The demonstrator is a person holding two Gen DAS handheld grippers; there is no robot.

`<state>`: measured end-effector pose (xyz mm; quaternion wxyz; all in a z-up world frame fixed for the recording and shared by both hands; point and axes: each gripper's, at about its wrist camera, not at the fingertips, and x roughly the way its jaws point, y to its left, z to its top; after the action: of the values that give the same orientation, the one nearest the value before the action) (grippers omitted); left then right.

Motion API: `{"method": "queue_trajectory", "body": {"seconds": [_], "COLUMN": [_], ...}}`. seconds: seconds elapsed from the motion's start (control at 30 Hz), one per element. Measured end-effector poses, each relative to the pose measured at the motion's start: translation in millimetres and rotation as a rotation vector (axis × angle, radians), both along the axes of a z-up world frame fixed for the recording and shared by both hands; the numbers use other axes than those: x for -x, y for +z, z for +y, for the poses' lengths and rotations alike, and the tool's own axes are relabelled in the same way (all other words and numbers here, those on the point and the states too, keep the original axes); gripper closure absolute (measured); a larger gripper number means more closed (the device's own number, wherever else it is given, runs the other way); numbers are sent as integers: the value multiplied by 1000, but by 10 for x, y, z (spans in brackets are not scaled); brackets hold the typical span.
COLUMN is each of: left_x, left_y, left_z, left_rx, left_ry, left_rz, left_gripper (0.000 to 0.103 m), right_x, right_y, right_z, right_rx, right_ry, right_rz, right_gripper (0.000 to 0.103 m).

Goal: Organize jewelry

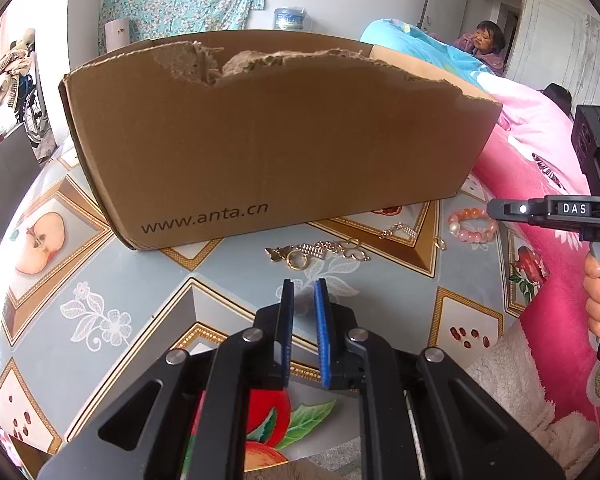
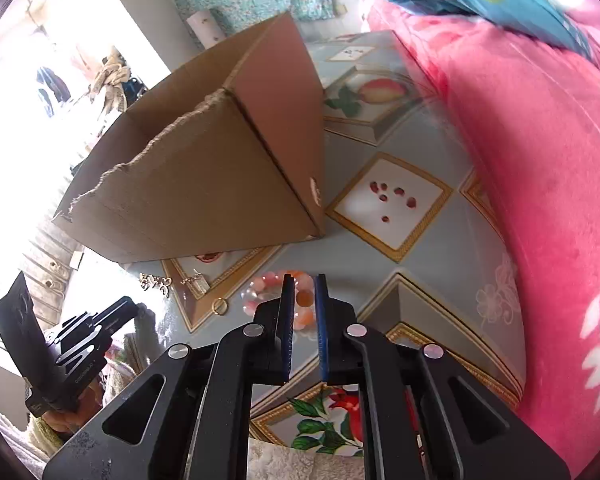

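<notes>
The right gripper (image 2: 303,280) hangs over the pink bead bracelet (image 2: 278,300) on the bench (image 2: 432,280) beside the cardboard box (image 2: 204,184), fingers narrowly apart and empty. It should probably straddle one bead strand before pinching. The left gripper (image 1: 305,286), nearly closed and empty, waits short of the gold chains (image 1: 320,250).

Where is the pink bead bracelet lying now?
The pink bead bracelet lies on the table by the cardboard box's right corner, right of the small gold ring; in the right wrist view it lies just beyond the fingertips.
</notes>
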<state>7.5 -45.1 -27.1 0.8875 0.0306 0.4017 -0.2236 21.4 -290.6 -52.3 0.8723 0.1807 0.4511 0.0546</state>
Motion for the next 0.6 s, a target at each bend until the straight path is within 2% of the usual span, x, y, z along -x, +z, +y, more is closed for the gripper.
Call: {"method": "queue_trajectory", "body": {"seconds": [0.03,0.1,0.13,0.17,0.3,0.43,0.6], "left_x": [-1,5,7,7,17,15,-42], "left_y": [3,4,2,3,30,53,68], "left_z": [-3,2,1,4,23,15,-16], "left_rx": [1,-1,-3,-4,-8,-22,-31], "left_ry": [1,4,5,7,14,11,3], "left_rz": [1,0,0,-1,-11,-29,-37], "left_gripper": [93,93,93,93,93,93,93], "right_x": [16,44,65,80,146,177,178], "right_y": [-14,3,24,39,152,203,61], "right_z": [-5,7,22,36,164,444,844], "right_rx": [0,16,34,53,67,68,63], "right_ry": [-1,-3,-5,-5,29,125,241], "right_rz": [2,-3,-14,-27,-84,-133,-108], "right_gripper": [90,82,73,70,70,70,70]}}
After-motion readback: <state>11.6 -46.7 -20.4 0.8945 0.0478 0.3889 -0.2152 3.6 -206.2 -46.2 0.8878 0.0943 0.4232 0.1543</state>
